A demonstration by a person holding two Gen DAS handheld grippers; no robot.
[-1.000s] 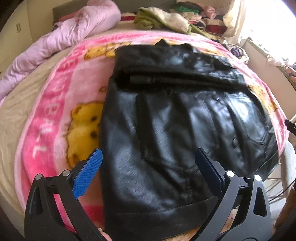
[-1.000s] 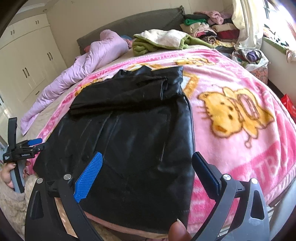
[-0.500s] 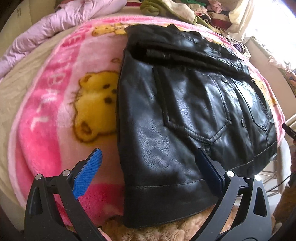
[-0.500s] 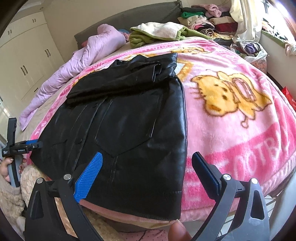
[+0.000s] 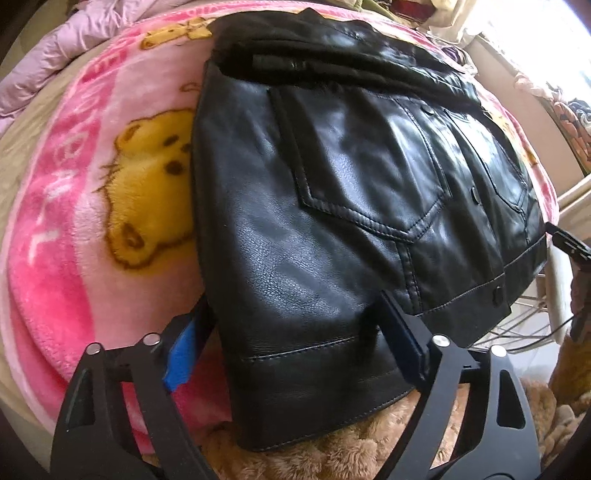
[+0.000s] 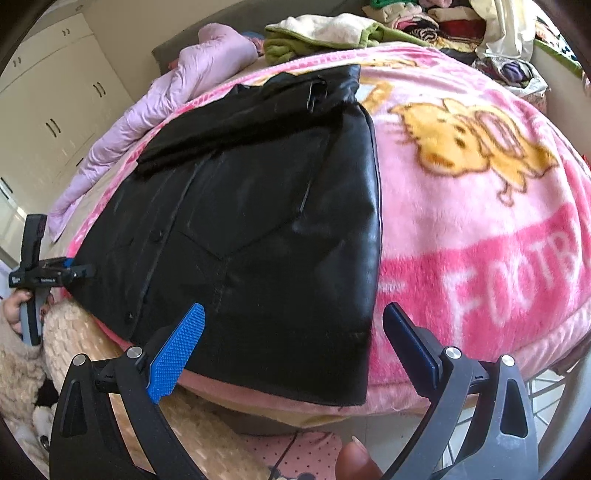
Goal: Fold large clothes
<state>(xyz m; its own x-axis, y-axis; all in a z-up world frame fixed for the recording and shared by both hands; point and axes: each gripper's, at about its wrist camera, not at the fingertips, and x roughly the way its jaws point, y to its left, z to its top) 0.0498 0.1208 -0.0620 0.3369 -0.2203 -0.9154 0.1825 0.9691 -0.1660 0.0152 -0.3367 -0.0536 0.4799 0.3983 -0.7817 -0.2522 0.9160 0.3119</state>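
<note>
A black leather jacket lies flat on the pink cartoon blanket, its sleeves folded across the top. My left gripper is down at the jacket's near left hem corner with its jaws closing. The blue left pad is tucked under the jacket's edge and the other pad lies on top of the leather, which is still unbunched between them. In the right wrist view the jacket spreads out ahead. My right gripper hovers open over the near right hem corner, touching nothing.
A lilac quilt lies along the bed's far left. Piles of folded clothes sit at the head. White wardrobes stand to the left. A fluffy beige sleeve and a hand hold the left gripper at the bed's edge.
Both grippers have come down and closer to the jacket's near hem. The left jaws have narrowed, and the left pad has slid under the jacket's edge.
</note>
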